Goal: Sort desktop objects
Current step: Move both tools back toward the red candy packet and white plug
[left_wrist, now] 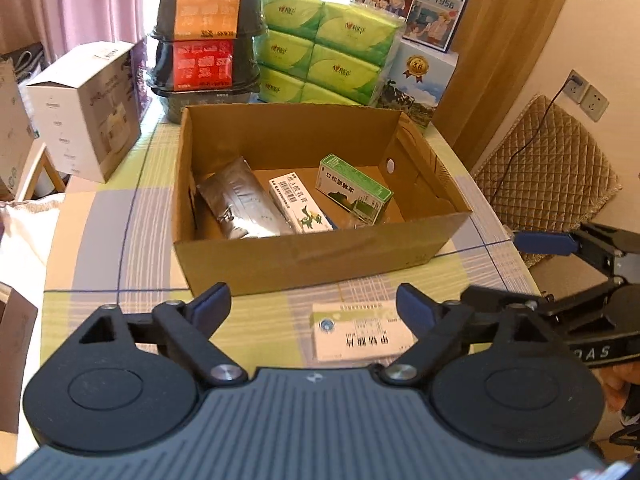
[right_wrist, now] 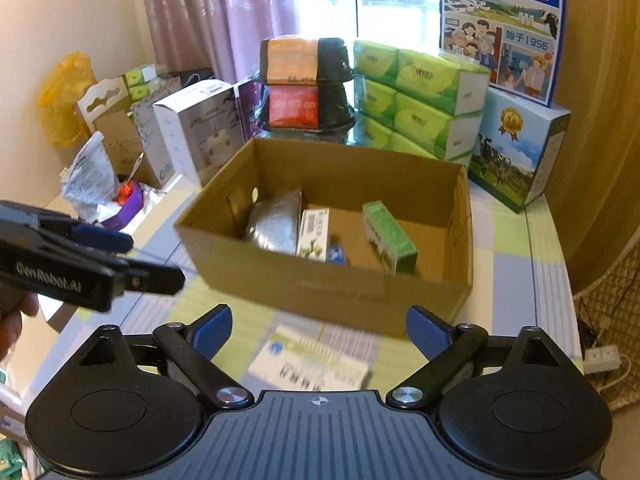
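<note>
Both grippers hang over the checked tablecloth (left_wrist: 120,240) with fingers spread and nothing between them. Just below and ahead of the left gripper (left_wrist: 314,306) lies a flat white-and-green medicine box (left_wrist: 356,334), sharp in its view; the right gripper (right_wrist: 319,330) sees the same box (right_wrist: 310,362) blurred. Beyond both stands an open brown cardboard carton (left_wrist: 320,256) holding a silver foil pouch (left_wrist: 240,204), a slim white box (left_wrist: 298,208) and a green-and-white box (left_wrist: 354,188). Only the right view shows a small blue item (right_wrist: 335,254) in the carton and a yellow bag (right_wrist: 64,96) far left. Only the left view shows wall sockets (left_wrist: 586,94).
</note>
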`<state>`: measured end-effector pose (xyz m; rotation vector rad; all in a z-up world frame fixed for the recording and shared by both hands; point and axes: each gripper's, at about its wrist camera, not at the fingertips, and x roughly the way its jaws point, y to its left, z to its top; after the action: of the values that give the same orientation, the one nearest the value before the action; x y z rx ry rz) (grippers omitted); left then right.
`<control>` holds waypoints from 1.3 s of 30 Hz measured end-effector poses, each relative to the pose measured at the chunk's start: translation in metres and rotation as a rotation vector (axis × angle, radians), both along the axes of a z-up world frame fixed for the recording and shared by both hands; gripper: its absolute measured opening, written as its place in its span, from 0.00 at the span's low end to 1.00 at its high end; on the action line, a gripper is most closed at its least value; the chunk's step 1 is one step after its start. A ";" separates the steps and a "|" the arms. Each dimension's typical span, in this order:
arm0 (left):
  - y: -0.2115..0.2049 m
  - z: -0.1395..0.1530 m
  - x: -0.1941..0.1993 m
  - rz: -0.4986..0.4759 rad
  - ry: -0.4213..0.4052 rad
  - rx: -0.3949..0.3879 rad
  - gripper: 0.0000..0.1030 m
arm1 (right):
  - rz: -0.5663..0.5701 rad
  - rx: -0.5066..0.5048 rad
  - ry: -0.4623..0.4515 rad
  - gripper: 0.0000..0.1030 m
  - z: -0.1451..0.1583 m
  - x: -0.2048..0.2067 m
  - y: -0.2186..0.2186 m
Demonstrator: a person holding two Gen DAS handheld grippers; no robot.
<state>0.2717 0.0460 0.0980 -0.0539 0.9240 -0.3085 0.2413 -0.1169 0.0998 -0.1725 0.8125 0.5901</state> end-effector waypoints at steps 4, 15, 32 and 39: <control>0.003 0.005 -0.028 -0.002 -0.009 0.017 0.88 | 0.010 -0.015 0.025 0.96 -0.004 -0.031 -0.007; -0.004 0.015 -0.104 -0.013 -0.081 0.075 0.94 | -0.026 -0.007 0.051 0.98 -0.009 -0.093 -0.039; -0.036 -0.001 -0.168 -0.058 -0.106 0.108 0.96 | -0.089 -0.009 0.056 0.98 -0.016 -0.131 -0.095; -0.052 -0.020 -0.180 -0.074 -0.080 0.123 0.96 | -0.139 0.033 0.061 0.98 -0.025 -0.136 -0.119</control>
<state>0.0921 -0.0061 0.0781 0.1058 0.8654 -0.3198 0.1050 -0.2362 0.0746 -0.0672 0.8658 0.4797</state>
